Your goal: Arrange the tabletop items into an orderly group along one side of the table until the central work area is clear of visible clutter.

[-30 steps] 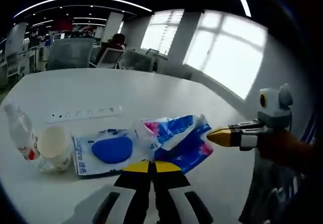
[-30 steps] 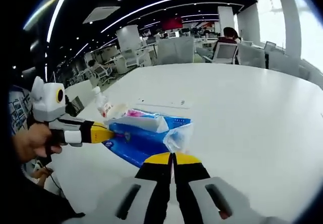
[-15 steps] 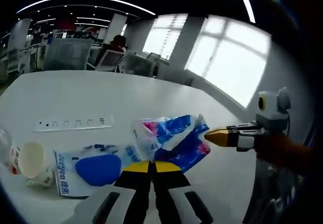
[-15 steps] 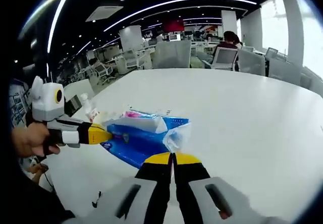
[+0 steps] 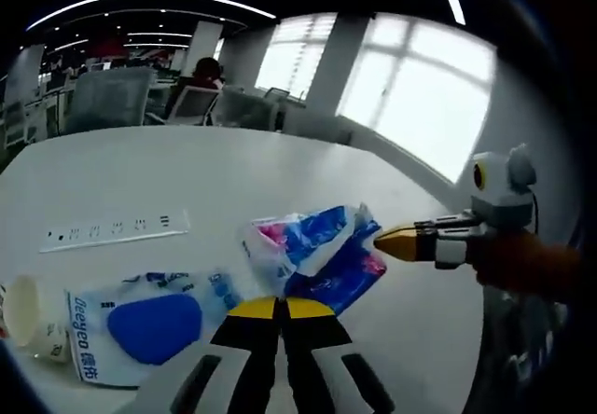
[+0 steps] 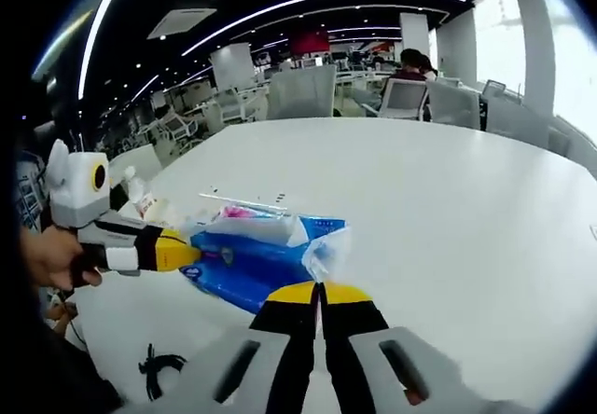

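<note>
Both hand-held grippers pinch the blue tissue pack (image 5: 326, 260) from opposite ends, low over the white worktop (image 5: 233, 167). Left hand-held gripper (image 5: 277, 309): jaws together on its near edge. Right hand-held gripper (image 6: 317, 293): same, on the clear flap, apparently. Left gripper view adds wipes packet (image 5: 140, 325), paper cup (image 5: 26, 316), power strip (image 5: 112, 230). Right gripper view adds black cable (image 6: 157, 367).

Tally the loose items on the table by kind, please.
Blue tissue packs: 2
Paper cups: 1
Power strips: 1
Black cable: 1
Total: 5
</note>
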`<state>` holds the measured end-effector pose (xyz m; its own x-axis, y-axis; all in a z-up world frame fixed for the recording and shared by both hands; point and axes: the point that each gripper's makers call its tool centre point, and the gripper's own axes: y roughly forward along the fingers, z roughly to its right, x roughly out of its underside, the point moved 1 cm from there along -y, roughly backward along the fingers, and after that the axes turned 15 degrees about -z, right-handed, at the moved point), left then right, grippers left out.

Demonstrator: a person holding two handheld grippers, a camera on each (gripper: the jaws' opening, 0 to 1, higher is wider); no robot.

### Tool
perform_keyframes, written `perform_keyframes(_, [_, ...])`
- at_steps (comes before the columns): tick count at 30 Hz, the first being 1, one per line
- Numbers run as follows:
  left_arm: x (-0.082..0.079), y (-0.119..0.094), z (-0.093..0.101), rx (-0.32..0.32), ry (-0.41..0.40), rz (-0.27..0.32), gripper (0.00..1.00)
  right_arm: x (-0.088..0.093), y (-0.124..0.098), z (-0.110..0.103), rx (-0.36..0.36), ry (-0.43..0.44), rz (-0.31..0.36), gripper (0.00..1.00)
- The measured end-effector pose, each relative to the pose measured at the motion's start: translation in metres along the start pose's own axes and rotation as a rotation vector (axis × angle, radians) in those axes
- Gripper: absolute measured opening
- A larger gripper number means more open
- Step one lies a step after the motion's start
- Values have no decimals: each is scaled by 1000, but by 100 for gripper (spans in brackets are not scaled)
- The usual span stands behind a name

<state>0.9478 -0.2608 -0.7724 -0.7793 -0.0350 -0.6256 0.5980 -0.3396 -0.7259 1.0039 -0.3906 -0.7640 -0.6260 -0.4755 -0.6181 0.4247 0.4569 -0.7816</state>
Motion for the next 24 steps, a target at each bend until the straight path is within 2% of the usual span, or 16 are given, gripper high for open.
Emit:
perform_keyframes(4, [2,12,-1,16,-19,-31,0,3,9,8,30,-31,-14,0])
perform_keyframes(6, [2,19,0,16,-1,-47,0,8,14,13,39,-37,-26,0])
perform_keyframes(14, [2,45,-3,16,31,-103,0,18,34,30,60,-3,-65,0])
perform_keyframes(24, [10,69,-15,25,8,-173,0,28,63,34,68,9,-110,0])
